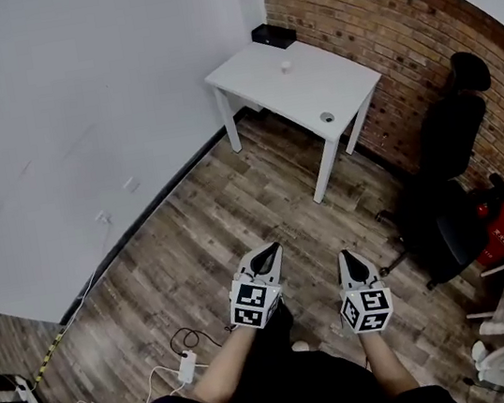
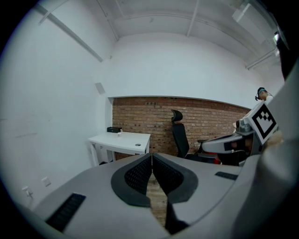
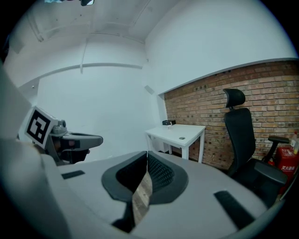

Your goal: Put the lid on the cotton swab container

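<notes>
The left tongs (image 1: 265, 252) and right tongs (image 1: 346, 257) are both closed on nothing (tips meeting). Well ahead of them, on the table (image 1: 348, 86), sit the container (image 1: 286, 66) and, nearer, the lid (image 1: 327, 117), apart.

Table (image 1: 310, 90): white, four legs, set in the corner where the white wall meets the brick wall.
On top: black box (image 1: 273, 36) at the back edge; small white container (image 1: 287, 66), upright, behind the middle; round lid (image 1: 327, 117) near the front edge, well apart from the container.
Floor (image 1: 192, 243): wood planks; bears the table, a black chair (image 1: 452, 174) and a white power strip (image 1: 187, 365).
</notes>
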Demonstrator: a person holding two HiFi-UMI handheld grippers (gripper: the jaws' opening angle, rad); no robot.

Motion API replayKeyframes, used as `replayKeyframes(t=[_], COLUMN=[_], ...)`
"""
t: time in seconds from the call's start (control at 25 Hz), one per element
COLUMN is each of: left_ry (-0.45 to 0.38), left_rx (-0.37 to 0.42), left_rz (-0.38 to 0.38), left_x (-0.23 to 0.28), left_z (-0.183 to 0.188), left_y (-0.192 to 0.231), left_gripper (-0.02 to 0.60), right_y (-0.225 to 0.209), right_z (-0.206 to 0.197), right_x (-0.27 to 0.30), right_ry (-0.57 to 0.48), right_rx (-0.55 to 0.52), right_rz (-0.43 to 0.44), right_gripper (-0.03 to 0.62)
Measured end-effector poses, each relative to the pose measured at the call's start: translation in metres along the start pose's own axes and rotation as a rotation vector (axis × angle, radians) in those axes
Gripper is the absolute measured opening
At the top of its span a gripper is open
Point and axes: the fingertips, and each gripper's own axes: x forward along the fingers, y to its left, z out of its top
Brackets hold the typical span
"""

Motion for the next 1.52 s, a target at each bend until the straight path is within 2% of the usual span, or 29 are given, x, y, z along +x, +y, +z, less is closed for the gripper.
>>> replayKeyframes(t=[0.44,0.84,1.24,1.52], left_ry=[0.019,0.023,0.050,0.066], left_rx=[-0.016,-0.012,-0.019,-0.023], left_rz=[-0.016,-0.029,-0.057,-0.060], left_x=[0.083,0.134,0.167,0.221], left_z=[0.021,0.040,0.044,0.046], left_y=[0.083,0.150,0.179,0.195], left_gripper=[0.018,0.018,0.018,0.018], right_y=[-0.009,-0.010,-0.015,-0.045], right_z=[0.042,0.073,0.082,0.085], right_x=[0.113,0.196,0.234,0.286], right_ry=[0.022,0.018,0.034,0.047], right_rx=[-0.012,-0.014,-0.005,0.015], right_rz=[-0.003,-0.017,-0.026,-0.012], right_gripper=[0.023,0.023,0.023,0.023])
